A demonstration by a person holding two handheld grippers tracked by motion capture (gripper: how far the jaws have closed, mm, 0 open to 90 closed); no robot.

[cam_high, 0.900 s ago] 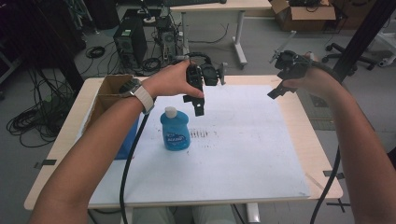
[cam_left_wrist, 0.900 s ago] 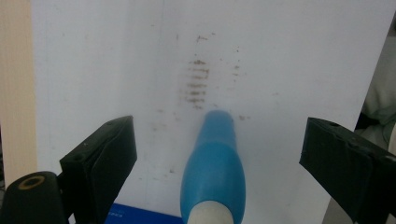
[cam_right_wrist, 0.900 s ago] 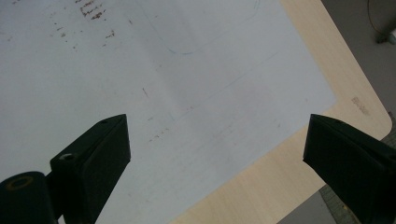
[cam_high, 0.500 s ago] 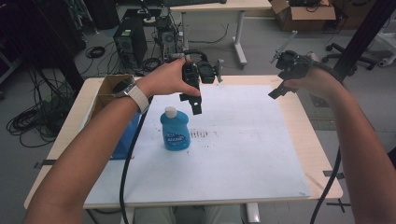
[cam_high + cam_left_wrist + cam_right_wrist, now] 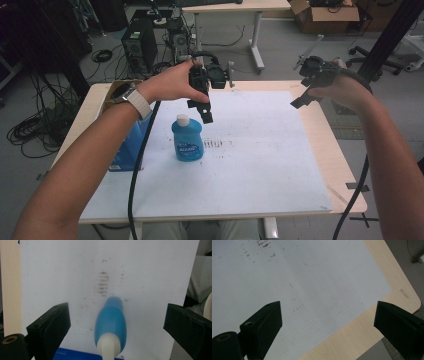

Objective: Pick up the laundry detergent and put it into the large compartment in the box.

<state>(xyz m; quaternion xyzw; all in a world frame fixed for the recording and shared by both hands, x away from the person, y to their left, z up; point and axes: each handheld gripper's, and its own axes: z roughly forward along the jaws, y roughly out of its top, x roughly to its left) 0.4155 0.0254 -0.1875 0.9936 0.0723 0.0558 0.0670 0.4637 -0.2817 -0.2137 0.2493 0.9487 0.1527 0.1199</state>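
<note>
Left gripper [image 5: 206,114] poised over bottle [image 5: 187,138], jaws wide and empty

If it drops off-centre, a jaw could clip the white cap and tip the upright bottle, which stands on the white sheet [image 5: 260,165] left of centre; the left hand angles down from beyond it, while the right gripper [image 5: 300,100], also wide and empty, hangs over the table's right edge

1. Your right gripper [image 5: 328,322] holds its two black jaws wide apart at the bottom of the frame, nothing between them.
2. Below them lies the white sheet [image 5: 287,277], with brown specks at upper left.
3. The wooden table [image 5: 387,272] edge runs down the right side.
</note>
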